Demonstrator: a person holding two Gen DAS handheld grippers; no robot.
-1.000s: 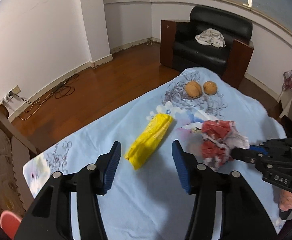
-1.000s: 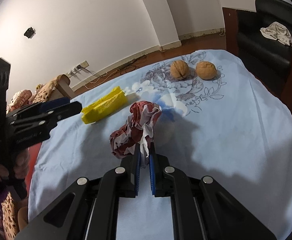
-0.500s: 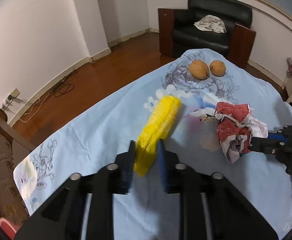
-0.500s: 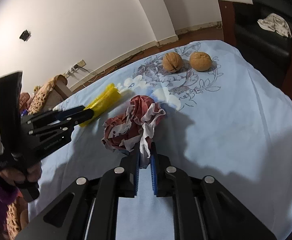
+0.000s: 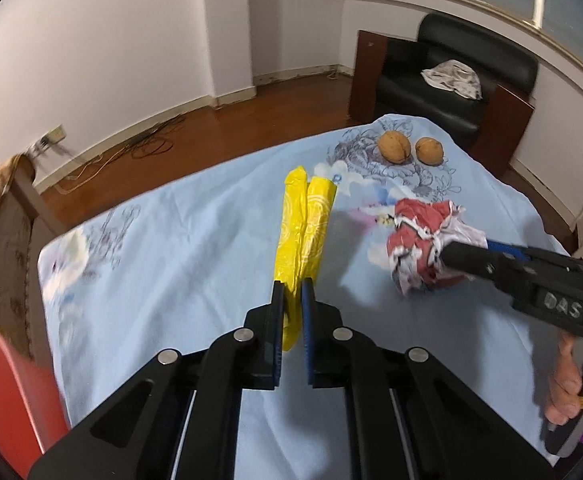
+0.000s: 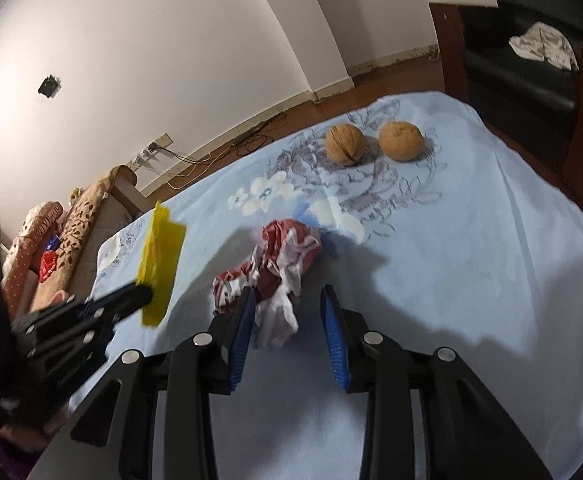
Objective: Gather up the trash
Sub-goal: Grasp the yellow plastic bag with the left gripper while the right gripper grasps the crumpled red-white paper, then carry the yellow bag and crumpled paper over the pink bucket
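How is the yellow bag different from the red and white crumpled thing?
The yellow bag is long, flat and one colour; the crumpled wad is a lumpy red-and-white ball. The bag is pinched at its near end by the left hand-held gripper, whose jaws are closing; the wad sits between the right hand-held gripper's opening jaws, no longer squeezed. Both are over the blue cloth.

Walnuts (image 6: 373, 144); wrappers (image 6: 279, 258) on tablecloth (image 6: 471, 248)

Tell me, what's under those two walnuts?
The walnuts sit on a light blue flowered cloth, right on its grey flower print. Whatever the cloth covers, table or bed, is hidden; only wooden floor shows beyond its edge.
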